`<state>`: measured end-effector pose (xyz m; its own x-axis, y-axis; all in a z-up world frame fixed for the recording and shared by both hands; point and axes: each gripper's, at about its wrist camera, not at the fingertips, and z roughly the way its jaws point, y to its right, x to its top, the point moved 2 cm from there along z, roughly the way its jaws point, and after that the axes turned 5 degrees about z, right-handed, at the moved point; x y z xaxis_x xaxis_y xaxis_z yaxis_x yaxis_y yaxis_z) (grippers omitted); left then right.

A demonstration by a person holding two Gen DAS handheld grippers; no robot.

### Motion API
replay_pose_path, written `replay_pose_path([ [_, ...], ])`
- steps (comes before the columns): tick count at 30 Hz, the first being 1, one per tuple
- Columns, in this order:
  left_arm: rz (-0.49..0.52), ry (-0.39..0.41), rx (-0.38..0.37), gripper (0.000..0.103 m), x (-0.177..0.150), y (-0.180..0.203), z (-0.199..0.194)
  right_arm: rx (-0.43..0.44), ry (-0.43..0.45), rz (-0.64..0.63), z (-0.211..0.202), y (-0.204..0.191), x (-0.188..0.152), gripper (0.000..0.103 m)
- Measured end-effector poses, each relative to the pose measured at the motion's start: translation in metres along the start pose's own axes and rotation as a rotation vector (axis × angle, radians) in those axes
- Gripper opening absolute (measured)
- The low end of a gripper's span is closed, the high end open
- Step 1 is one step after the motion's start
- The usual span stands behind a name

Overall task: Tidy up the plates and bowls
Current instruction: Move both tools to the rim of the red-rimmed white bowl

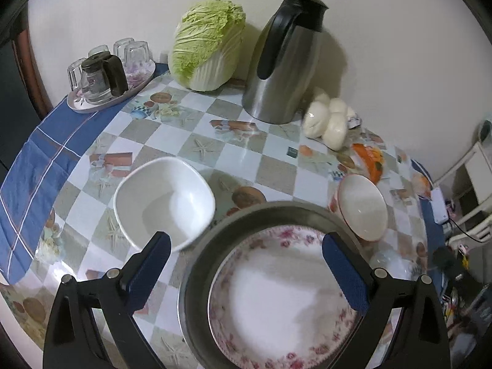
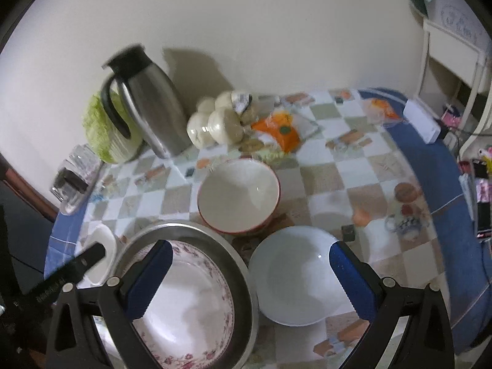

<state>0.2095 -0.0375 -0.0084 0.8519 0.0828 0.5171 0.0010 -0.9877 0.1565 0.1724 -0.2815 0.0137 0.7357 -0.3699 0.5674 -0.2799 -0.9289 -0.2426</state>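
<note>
A floral-rimmed plate (image 1: 286,304) lies inside a steel pan (image 1: 196,264) on the checked tablecloth (image 1: 240,153); a square white bowl (image 1: 163,203) sits just left of the pan, a red-rimmed bowl (image 2: 238,195) behind it, and a round white bowl (image 2: 295,276) at its right. The left gripper (image 1: 246,258) hangs spread wide and empty over the plate; the right gripper (image 2: 250,272) gapes likewise, straddling pan edge and round white bowl. By the wall stand a steel jug (image 1: 283,61), a napa cabbage (image 1: 206,46) and bagged buns (image 1: 327,120).

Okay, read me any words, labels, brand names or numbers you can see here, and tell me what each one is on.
None can be read.
Left gripper: pale lettering along its black finger, too blurred to read.
Orange packet: a green mark, too small and blurred.
Wall drawing: faint blue lines, no legible words.
Steel jug: no label visible.
</note>
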Motion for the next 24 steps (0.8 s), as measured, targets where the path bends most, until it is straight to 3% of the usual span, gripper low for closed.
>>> replay_pose_path([
  [3,0.002,-0.016,-0.006,0.099,-0.011,0.001,-0.001,0.031,0.051,-0.016,-0.02,0.002,-0.004,0.103],
  [7,-0.006,-0.016,-0.054,0.099,-0.006,0.008,-0.003,-0.007,0.027,-0.012,-0.016,0.012,-0.012,0.103],
  [12,0.048,0.005,-0.047,0.099,0.008,0.026,0.002,-0.011,0.037,0.034,-0.008,0.027,-0.004,0.103],
  [17,0.081,0.038,-0.05,0.099,0.028,0.041,0.008,-0.035,0.042,0.038,0.013,0.031,0.006,0.103],
  [24,0.216,-0.017,-0.014,0.099,0.057,0.074,0.037,-0.078,-0.007,0.064,0.053,0.038,0.02,0.103],
])
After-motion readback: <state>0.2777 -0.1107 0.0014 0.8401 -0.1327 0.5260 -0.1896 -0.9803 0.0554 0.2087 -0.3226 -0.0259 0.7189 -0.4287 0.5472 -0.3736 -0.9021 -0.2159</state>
